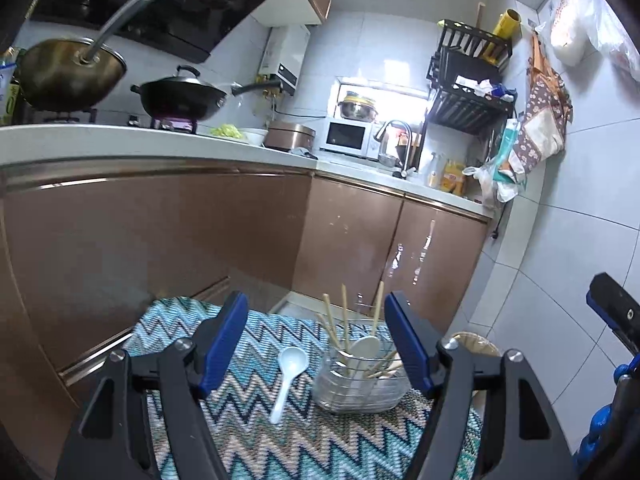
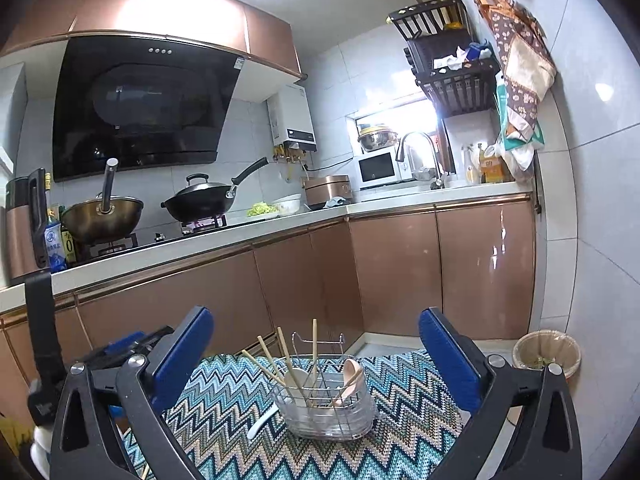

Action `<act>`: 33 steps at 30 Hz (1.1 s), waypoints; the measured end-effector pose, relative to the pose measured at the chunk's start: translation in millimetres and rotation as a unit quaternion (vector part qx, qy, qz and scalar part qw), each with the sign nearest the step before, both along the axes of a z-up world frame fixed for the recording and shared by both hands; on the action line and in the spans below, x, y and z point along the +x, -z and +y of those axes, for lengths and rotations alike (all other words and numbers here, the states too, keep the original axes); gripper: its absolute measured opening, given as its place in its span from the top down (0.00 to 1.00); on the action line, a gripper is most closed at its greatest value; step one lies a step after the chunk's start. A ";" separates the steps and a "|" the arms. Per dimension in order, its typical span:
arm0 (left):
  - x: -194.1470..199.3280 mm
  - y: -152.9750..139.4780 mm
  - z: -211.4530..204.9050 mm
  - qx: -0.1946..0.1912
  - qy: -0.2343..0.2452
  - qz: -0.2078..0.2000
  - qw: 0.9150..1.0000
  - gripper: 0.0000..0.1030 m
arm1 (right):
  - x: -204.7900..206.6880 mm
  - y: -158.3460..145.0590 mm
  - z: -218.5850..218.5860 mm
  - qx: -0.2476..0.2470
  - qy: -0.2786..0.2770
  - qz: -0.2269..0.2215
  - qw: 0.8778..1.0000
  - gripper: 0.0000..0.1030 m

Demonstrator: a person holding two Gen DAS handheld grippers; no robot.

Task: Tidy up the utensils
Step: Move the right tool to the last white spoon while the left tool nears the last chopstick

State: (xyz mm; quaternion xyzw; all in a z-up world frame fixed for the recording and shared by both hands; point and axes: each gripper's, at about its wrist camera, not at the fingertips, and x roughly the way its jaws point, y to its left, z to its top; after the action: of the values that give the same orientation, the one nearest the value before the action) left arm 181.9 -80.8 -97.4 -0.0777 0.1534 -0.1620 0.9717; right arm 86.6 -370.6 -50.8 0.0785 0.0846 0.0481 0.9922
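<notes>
Both the left gripper and right gripper hang wide and empty, while one white spoon lies outside the holder, evidently awaiting collection.

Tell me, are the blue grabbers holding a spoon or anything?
No, nothing is held. The left gripper and right gripper are both open and empty; the white spoon lies loose on the mat.
</notes>
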 end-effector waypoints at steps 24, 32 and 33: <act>-106.8 -34.9 147.3 -0.020 -0.082 0.012 0.996 0.31 | -74.1 -37.1 66.0 -0.017 -0.097 -0.037 0.994 0.00; -112.6 -27.7 171.7 -0.028 -0.100 0.027 0.994 0.30 | -69.7 -30.7 96.5 -0.039 -0.122 -0.001 0.992 0.00; -110.6 -24.2 174.7 -0.029 -0.100 0.034 0.994 0.30 | -68.0 -29.2 98.7 -0.040 -0.124 0.004 0.992 0.00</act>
State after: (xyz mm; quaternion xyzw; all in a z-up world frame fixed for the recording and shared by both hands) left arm 71.3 93.9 -73.2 -0.1265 0.1725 -0.0655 0.9747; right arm 18.6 -271.9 -21.6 0.0283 0.0992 0.1667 0.9806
